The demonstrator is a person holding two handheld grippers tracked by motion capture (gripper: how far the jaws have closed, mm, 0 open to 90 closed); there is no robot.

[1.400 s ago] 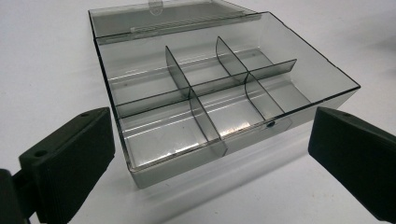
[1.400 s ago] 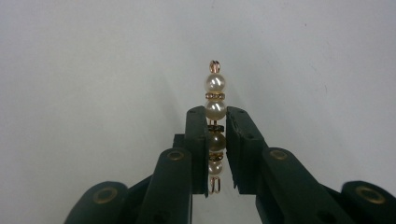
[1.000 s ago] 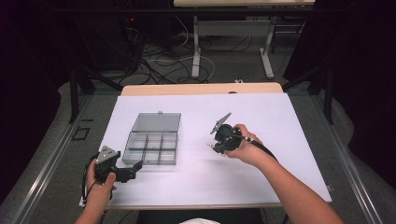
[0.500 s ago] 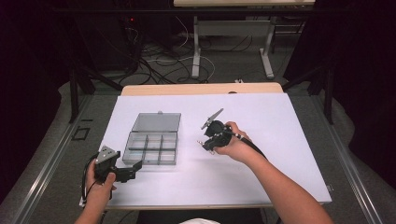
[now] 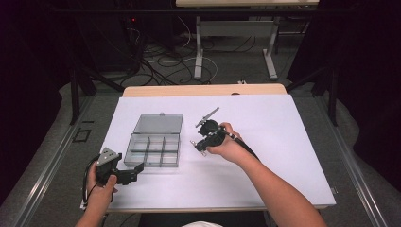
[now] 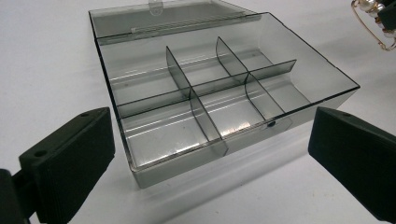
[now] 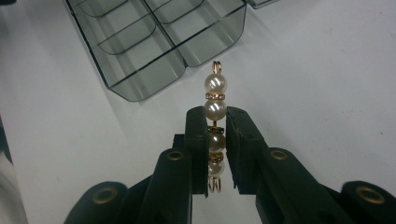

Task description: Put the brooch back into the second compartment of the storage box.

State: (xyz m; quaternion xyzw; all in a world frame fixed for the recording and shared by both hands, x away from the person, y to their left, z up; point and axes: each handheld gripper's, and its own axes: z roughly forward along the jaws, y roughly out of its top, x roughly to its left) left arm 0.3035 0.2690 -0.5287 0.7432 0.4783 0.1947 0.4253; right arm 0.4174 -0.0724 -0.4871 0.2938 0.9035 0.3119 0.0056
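The pearl pin [image 7: 215,116] sits clamped in the right gripper [image 7: 216,122], which has slid from 3 o'clock of the box [image 5: 156,142] closer to it, likely to drop the pin in. At 7 o'clock, the left gripper [image 6: 210,158] waits, jaws wide.

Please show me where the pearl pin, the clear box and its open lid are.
pearl pin [image 7: 215,108]: right gripper view, second pearl.
clear box [image 6: 203,120]: left gripper view, front divider wall.
open lid [image 5: 159,124]: high view, panel middle.
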